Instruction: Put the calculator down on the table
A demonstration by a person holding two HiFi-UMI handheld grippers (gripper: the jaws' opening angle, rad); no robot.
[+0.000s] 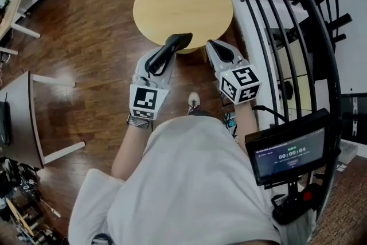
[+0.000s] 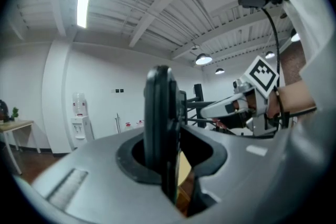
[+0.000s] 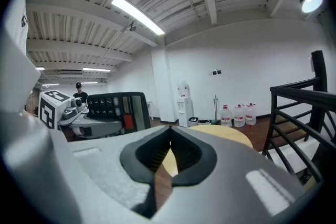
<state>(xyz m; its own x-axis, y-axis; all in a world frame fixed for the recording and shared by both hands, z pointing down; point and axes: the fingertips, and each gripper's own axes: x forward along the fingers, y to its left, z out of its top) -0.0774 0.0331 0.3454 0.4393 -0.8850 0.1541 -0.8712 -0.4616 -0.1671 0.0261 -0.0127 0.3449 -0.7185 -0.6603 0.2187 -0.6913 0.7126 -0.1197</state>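
A black calculator (image 1: 174, 44) stands on edge, clamped in my left gripper (image 1: 165, 57), just short of the near rim of the round wooden table (image 1: 183, 0). In the left gripper view the calculator (image 2: 159, 113) shows edge-on between the jaws of that gripper (image 2: 169, 139). My right gripper (image 1: 220, 50) is beside it on the right, shut with nothing held. In the right gripper view that gripper (image 3: 170, 132) has its tips touching. The calculator's keys and screen (image 3: 113, 108) face it at left, and the table (image 3: 226, 136) lies ahead.
A black metal railing (image 1: 298, 26) and a white ledge (image 1: 243, 14) run along the right. A small screen (image 1: 289, 149) hangs near my right side. A desk (image 1: 26, 106) stands at the left. A water dispenser (image 3: 185, 105) and water bottles (image 3: 239, 114) line the far wall.
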